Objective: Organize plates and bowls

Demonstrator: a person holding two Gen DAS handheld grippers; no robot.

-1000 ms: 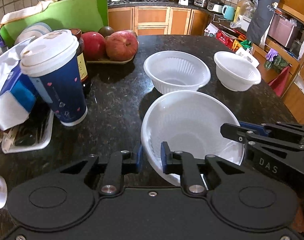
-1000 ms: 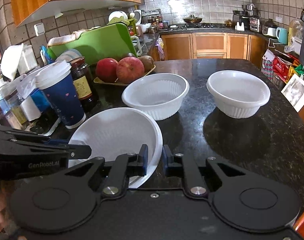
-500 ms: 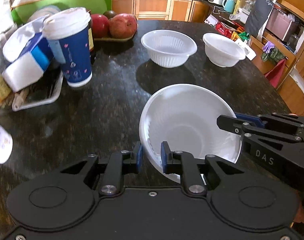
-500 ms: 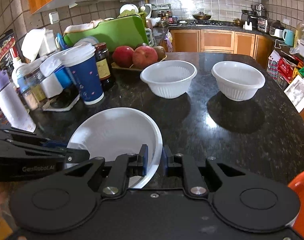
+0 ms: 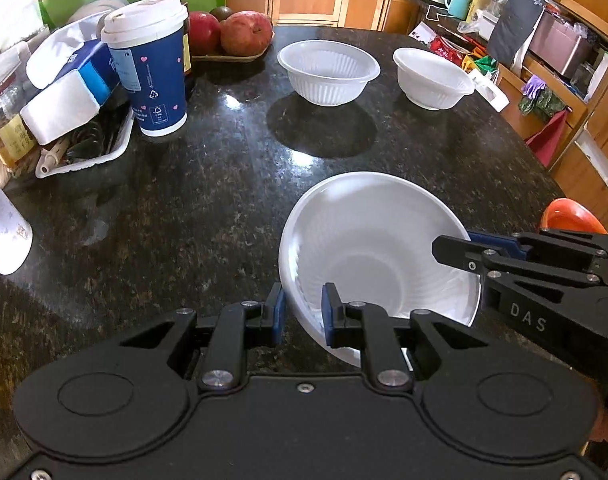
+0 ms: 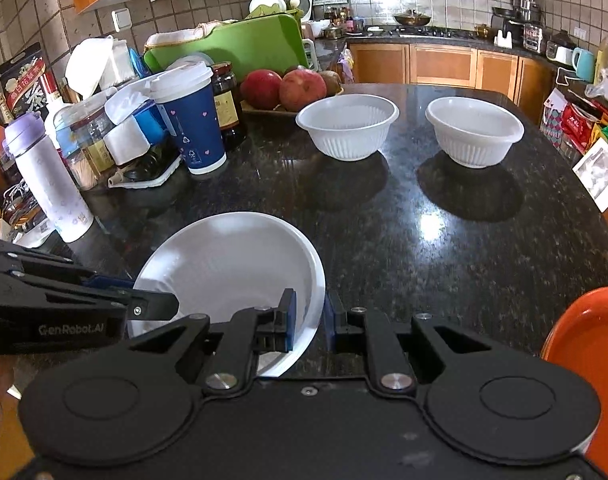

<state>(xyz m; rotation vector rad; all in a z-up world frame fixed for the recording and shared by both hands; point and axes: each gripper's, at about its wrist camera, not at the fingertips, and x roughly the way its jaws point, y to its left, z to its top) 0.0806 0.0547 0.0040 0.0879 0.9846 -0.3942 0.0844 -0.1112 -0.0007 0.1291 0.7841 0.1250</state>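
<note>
A large white plastic bowl (image 5: 367, 248) is held above the near part of the dark granite counter (image 5: 208, 184). My left gripper (image 5: 302, 312) is shut on its left rim. My right gripper (image 6: 308, 320) is shut on its right rim, and the bowl also shows in the right wrist view (image 6: 232, 264). Two smaller white ribbed bowls stand apart at the far side: one in the middle (image 5: 328, 70) (image 6: 347, 125), one to the right (image 5: 432, 77) (image 6: 474, 130).
A blue paper cup with a white lid (image 5: 150, 66), a tissue pack (image 5: 70, 88), a white tray (image 5: 84, 152) and a dish of apples (image 5: 234, 34) crowd the left and back. An orange plate (image 6: 587, 360) sits at the near right. A white bottle (image 6: 50, 178) stands left.
Both grippers have drawn the large bowl back toward the near edge of the counter, away from the two small bowls and the cup. The grip on both rims is unchanged.
</note>
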